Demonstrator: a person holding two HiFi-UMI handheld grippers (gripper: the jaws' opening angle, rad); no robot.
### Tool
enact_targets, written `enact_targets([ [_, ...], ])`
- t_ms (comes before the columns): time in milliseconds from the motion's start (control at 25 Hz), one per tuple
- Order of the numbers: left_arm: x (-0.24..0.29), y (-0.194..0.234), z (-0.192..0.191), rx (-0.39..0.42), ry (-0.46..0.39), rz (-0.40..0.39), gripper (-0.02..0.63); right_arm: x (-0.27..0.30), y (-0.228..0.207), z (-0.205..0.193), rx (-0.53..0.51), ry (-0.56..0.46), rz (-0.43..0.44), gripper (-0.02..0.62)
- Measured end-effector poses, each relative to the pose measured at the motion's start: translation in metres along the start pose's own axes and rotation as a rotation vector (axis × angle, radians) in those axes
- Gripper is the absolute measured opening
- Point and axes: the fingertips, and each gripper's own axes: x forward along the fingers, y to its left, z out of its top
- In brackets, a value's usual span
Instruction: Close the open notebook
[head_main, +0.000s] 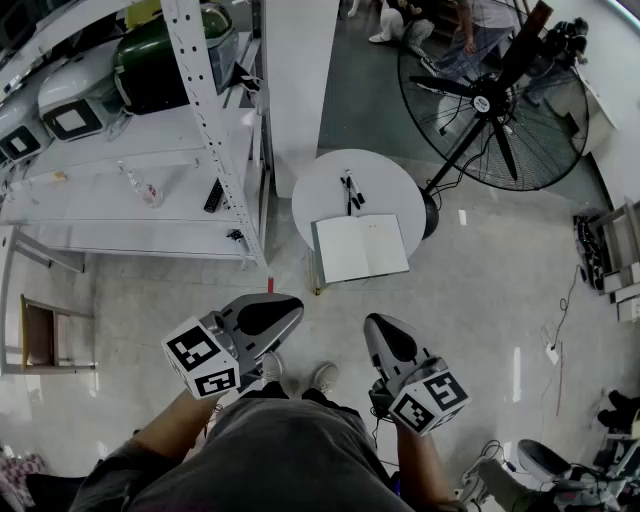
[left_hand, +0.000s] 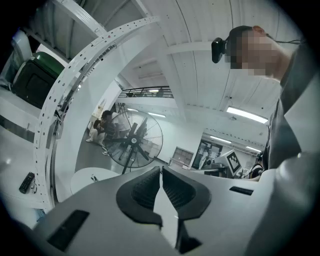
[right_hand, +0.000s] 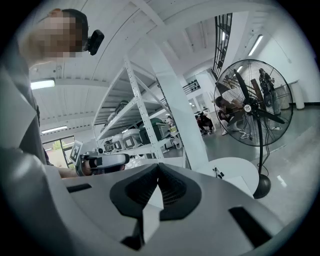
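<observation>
Bright, even light falls from ceiling strip lights (left_hand: 247, 114); the pale floor (head_main: 480, 290) carries soft glare and only faint shadows. All 3 views bend hard toward their dark, rounded edges, sharp mid-frame.

Small dark items (head_main: 351, 191) — unidentifiable

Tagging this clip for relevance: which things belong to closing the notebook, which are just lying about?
Job: open notebook, round table under it, left gripper, right gripper, both shut, empty.
Lying about: pens on the table, floor fan, remote on the shelf.
</observation>
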Motion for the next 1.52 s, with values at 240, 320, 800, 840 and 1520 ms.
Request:
enact_targets([
  [240, 0.009, -0.010, -0.004, 0.001, 0.003, 0.006, 0.032, -0.010, -0.008, -0.001, 0.004, 0.002, 0.007, 0.020],
  [320, 0.013, -0.015, -0.007, -0.001, 0.006, 0.008, 0.032, -0.014, -0.011, -0.001, 0.005, 0.003, 0.011, 0.020],
  [800, 0.031, -0.036, -0.024, -0.008, 0.012, 0.052, 0.032, -0.039, -0.038, -0.007, 0.031, 0.000, 0.017, 0.021],
  [840, 0.033, -0.038, -0.025, -0.009, 0.012, 0.056, 0.032, -0.042, -0.041, -0.008, 0.033, 0.000, 0.018, 0.021],
  [1520, 0.071, -0.064, -0.036, 0.000, 0.014, 0.106, 0.032, -0.074, -0.084, -0.008, 0.046, 0.008, 0.052, 0.021],
])
